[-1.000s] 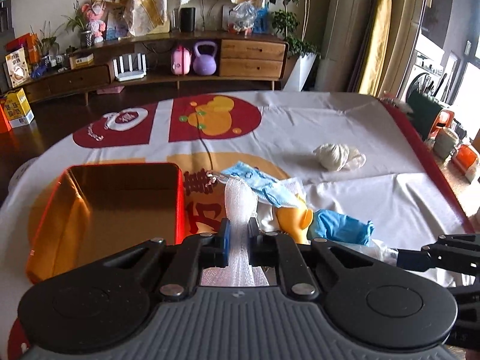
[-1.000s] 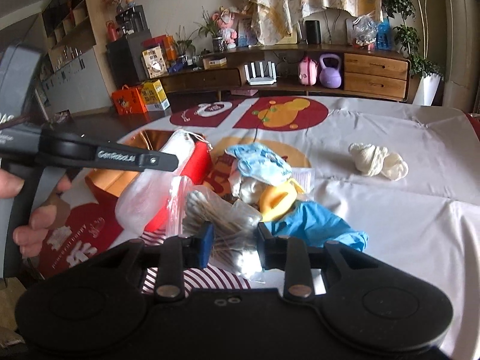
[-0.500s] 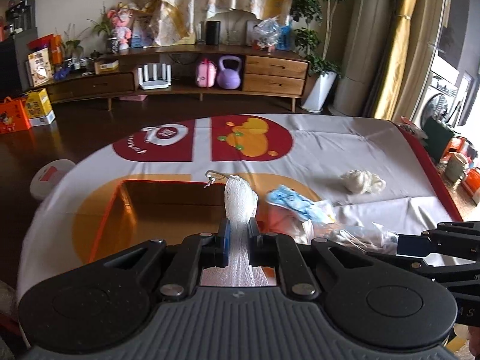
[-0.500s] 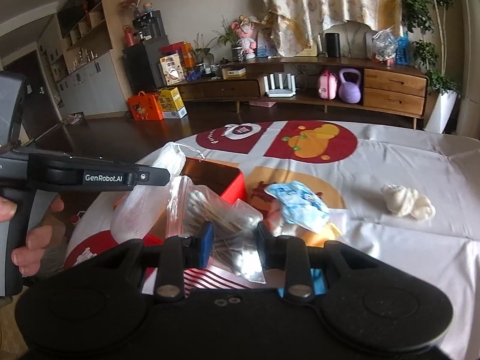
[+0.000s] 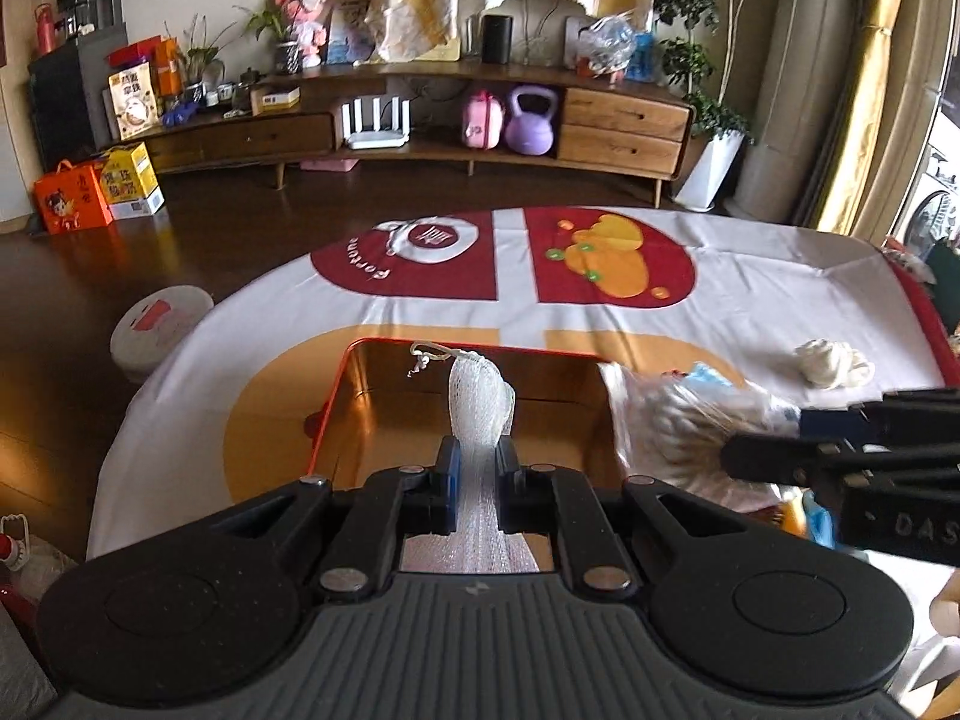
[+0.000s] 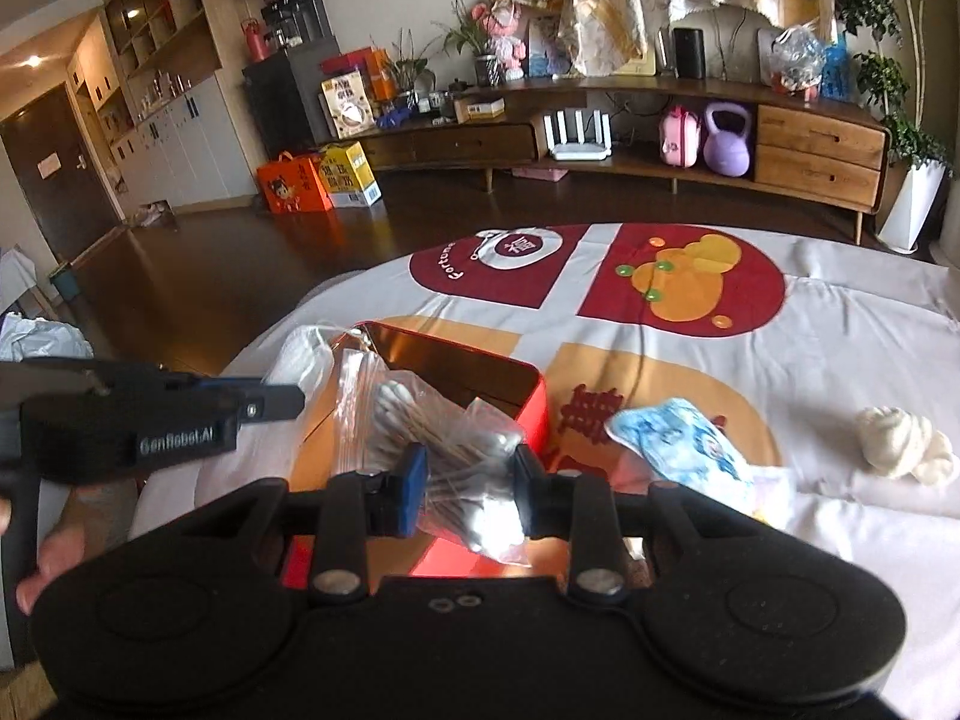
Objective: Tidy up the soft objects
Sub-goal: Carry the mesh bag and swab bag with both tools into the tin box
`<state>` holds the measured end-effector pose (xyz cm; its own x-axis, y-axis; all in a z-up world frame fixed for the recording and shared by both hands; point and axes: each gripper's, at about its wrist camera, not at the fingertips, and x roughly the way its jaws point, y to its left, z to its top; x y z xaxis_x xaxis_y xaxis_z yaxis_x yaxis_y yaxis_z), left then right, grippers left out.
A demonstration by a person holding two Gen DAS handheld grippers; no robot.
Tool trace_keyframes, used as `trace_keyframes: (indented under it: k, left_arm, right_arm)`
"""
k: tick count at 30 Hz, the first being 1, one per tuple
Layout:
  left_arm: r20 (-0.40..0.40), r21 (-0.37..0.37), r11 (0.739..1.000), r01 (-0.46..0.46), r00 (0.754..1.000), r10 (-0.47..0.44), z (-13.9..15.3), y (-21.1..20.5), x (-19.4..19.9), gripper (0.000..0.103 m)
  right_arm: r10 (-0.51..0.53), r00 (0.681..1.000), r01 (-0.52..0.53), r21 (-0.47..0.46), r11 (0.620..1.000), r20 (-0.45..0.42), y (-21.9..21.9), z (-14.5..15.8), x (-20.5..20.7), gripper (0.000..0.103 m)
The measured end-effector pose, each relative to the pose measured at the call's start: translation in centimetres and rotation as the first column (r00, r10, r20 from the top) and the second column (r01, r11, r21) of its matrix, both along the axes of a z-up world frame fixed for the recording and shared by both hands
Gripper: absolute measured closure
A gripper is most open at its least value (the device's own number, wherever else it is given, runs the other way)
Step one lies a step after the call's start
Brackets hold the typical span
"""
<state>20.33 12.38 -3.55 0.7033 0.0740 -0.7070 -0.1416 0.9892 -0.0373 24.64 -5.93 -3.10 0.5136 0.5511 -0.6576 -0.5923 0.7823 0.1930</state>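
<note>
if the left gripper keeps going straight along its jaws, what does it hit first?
Probably the inside of the red tin. The left gripper, shut on a white mesh pouch, points down into the open tin, and nothing else shows in that line. The pouch would likely touch first; depth is unclear.

Dim daylight, fisheye warping, slight blur

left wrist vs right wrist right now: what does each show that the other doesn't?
Left wrist only: the left tongs shut on a white mesh pouch above the open red tin, and a round white floor robot.

Right wrist only: the right tongs shut on a clear bag of cotton swabs, a hand on the left handle, and a doorway.

Both: the tin, the patterned tablecloth, a cream cloth knot and the wooden sideboard.
</note>
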Motion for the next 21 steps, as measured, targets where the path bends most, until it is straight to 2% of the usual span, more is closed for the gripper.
trace_keyframes:
  k: [10,21]
  left_arm:
    - [-0.051,0.022,0.999,-0.029,0.998,0.030,-2.7,2.9,2.6,0.092]
    - [-0.109,0.016,1.000,-0.019,0.994,0.021,-5.4,4.2,4.5,0.092]
  right_arm:
    - [0.036,0.999,-0.035,-0.105,0.994,0.006,6.1,-2.8,3.5,0.073]
    - [0.062,0.998,-0.063,-0.197,0.978,-0.007,9.9,-6.2,5.9,0.073]
